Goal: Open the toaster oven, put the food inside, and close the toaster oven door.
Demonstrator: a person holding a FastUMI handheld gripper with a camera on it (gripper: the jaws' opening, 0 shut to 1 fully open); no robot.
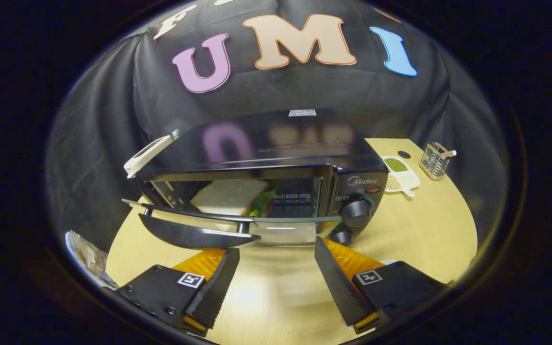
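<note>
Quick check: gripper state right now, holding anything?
Gripper: open, fingers spread, holding nothing, just in front of the toaster oven door, which hangs open with the bread inside.

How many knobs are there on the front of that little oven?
2. The larger knob sits on the panel right of the toaster oven door, and a smaller one sits just below it. The open gripper hovers ahead of the door, touching nothing.
</note>
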